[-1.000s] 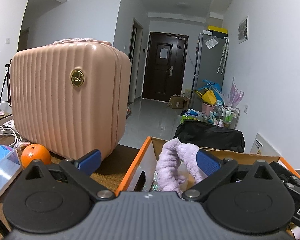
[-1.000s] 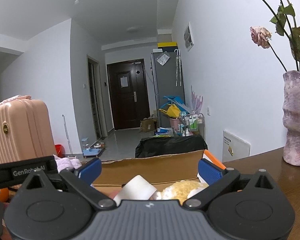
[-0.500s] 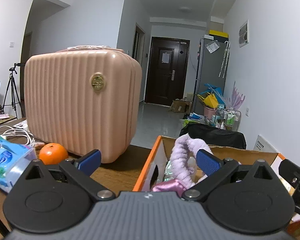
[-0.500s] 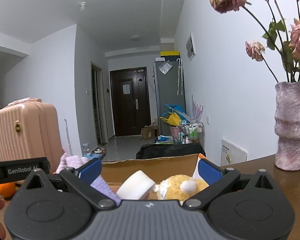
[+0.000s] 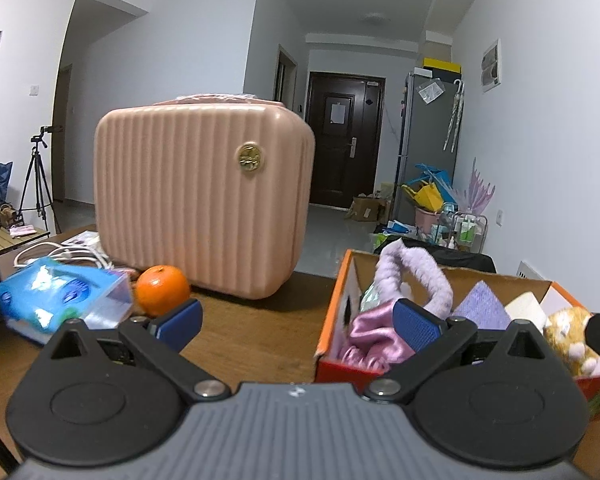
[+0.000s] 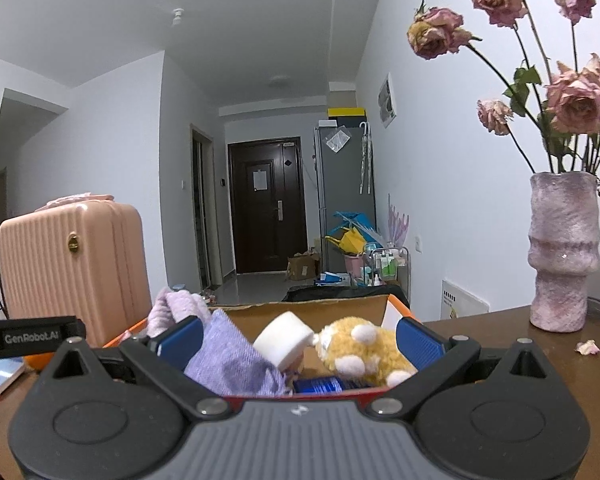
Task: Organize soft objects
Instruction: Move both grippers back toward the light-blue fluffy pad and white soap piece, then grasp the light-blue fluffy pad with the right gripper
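1. Left wrist view — left gripper (image 5: 298, 322) spread wide, nothing between its blue pads; it hangs over the wooden table (image 5: 256, 336) at the left edge of the orange cardboard box (image 5: 332, 312).
2. Same view — box contents: fluffy lilac headband (image 5: 416, 270) arching up at the left end, pink satin fabric (image 5: 370, 332) bunched below it, purple cloth (image 5: 482, 308), white foam block (image 5: 526, 308) and yellow plush toy (image 5: 568, 326) further right.
3. Same view — left of the box, well apart from it: pink ribbed case (image 5: 200, 196) standing upright, an orange (image 5: 162, 290) touching its base, a blue tissue pack (image 5: 60, 298) beside the orange.
4. Right wrist view — right gripper (image 6: 300, 340) also wide open, holding nothing, pointed into the box over its near wall.
5. Same view — between the pads, inside the box: purple cloth (image 6: 232, 364), white foam block (image 6: 284, 338), yellow plush toy (image 6: 360, 350); lilac headband (image 6: 176, 308) at far left.
6. Same view — vase (image 6: 562, 252) of dried roses on the table to the right, well apart from the box.
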{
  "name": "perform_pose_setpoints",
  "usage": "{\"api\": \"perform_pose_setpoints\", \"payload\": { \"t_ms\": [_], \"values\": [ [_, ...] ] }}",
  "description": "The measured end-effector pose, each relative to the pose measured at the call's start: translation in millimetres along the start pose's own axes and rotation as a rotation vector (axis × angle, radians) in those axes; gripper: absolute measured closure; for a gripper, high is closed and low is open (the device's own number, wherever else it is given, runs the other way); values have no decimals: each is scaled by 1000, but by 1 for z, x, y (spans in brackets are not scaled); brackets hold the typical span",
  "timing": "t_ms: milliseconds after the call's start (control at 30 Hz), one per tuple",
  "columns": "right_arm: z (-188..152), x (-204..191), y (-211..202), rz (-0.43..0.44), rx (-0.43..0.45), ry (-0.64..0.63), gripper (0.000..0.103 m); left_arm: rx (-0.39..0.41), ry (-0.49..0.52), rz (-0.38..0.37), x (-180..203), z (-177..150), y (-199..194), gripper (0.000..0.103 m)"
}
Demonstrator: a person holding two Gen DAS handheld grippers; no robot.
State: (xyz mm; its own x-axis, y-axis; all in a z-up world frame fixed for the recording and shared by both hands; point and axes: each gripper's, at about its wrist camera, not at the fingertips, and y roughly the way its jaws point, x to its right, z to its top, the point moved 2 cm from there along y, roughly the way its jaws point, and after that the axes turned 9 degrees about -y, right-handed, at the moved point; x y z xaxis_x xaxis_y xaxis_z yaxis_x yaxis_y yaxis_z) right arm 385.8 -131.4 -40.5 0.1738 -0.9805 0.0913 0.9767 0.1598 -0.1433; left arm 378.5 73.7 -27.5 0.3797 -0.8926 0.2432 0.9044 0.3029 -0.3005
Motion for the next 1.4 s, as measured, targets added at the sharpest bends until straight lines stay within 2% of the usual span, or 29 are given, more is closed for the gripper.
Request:
{"api": "perform_pose_setpoints", "payload": {
  "t_ms": [733, 1133, 1400],
  "values": [
    [-21, 4, -99, 35, -66, -26, 0, -55, 39, -14, -45, -25, -92, 0],
    [-32, 13, -148, 62, -114, -67, 0, -94, 90, -72, -49, -42, -138, 0],
    [-38, 24, -176, 11, -145, -85, 0, -134, 115, -138, -47, -52, -161, 0]
  ]
}}
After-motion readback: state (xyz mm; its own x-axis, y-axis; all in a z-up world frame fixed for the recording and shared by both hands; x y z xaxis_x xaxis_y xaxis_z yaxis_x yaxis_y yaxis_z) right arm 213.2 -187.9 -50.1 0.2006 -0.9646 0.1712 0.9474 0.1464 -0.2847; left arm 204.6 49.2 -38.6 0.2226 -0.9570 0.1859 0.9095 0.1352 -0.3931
